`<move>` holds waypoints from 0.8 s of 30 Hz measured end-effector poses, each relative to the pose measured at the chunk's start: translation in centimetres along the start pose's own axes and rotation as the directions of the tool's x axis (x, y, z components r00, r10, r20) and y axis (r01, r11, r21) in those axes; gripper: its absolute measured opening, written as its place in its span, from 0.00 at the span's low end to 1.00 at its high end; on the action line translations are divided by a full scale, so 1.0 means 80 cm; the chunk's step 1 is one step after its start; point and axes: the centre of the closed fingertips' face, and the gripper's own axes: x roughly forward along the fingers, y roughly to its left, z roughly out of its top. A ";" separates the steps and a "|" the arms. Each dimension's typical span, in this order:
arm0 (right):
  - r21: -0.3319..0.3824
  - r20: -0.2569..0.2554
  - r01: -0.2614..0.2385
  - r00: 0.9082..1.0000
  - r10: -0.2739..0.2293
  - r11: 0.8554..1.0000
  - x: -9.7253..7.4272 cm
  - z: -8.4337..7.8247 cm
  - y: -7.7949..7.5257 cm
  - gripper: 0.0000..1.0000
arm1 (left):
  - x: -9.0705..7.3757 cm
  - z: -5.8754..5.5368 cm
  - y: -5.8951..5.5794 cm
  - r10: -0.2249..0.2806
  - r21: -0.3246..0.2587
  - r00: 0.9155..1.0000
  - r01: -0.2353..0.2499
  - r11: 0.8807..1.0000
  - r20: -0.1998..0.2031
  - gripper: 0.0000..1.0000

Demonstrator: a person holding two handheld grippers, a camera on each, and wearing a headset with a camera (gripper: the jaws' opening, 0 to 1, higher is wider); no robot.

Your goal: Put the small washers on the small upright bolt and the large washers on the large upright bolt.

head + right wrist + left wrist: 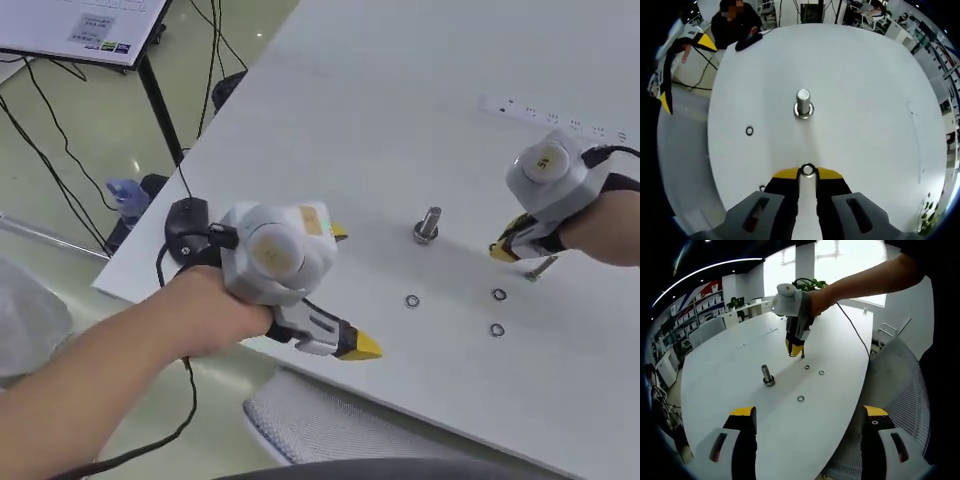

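The large upright bolt (427, 225) (803, 103) (767, 376) stands mid-table. My right gripper (808, 172) (503, 250) is shut on a washer (808, 170) pinched at its yellow tips, low over the table to the right of that bolt. The small bolt (540, 267) (802, 354) stands just beside its tips. Three loose washers (412, 301) (499, 294) (497, 330) lie flat in front of the bolts. My left gripper (349, 288) (808, 412) hangs open at the near table edge, jaws wide apart and holding nothing.
A white power strip (555, 118) lies at the table's far side. A black device (187, 225) with a cable sits at the left corner. A mesh chair (330, 420) stands below the near edge, and a laptop (80, 25) is at far left.
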 end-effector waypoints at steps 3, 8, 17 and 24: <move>0.008 0.002 0.007 1.000 -0.007 1.000 -0.011 -0.003 -0.008 0.12 | 0.002 0.001 0.001 0.001 -0.003 1.000 -0.001 1.000 0.002 0.86; 0.024 0.004 0.016 1.000 -0.016 1.000 -0.019 -0.012 -0.024 0.12 | 0.001 0.002 0.002 0.003 -0.005 1.000 -0.003 1.000 0.003 0.86; 0.045 -0.006 0.033 0.999 -0.033 0.998 -0.029 -0.033 -0.038 0.12 | 0.004 0.002 0.003 0.006 -0.010 1.000 -0.006 1.000 -0.001 0.86; 0.024 -0.022 0.048 0.999 -0.048 0.999 -0.038 -0.047 -0.042 0.12 | 0.006 0.001 0.004 0.003 -0.011 1.000 -0.003 1.000 -0.007 0.86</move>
